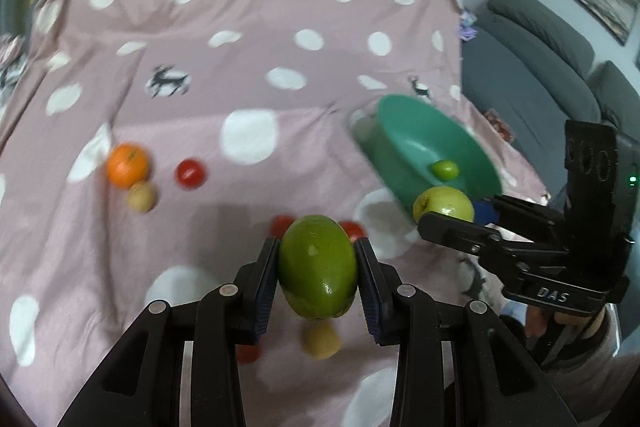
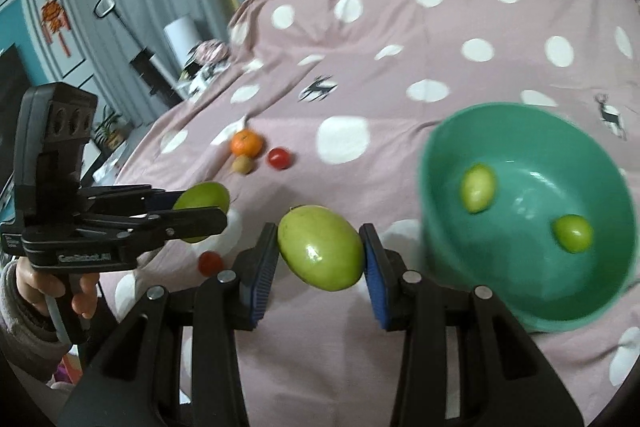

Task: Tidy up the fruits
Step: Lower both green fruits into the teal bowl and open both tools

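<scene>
My left gripper is shut on a dark green mango and holds it above the cloth. My right gripper is shut on a paler green fruit, next to the teal bowl. The right gripper also shows in the left wrist view with its fruit beside the bowl. The left gripper shows in the right wrist view with the mango. Two small green fruits lie in the bowl.
On the pink dotted cloth lie an orange, a brown kiwi, a second kiwi and several red tomatoes. A grey sofa stands to the right of the cloth.
</scene>
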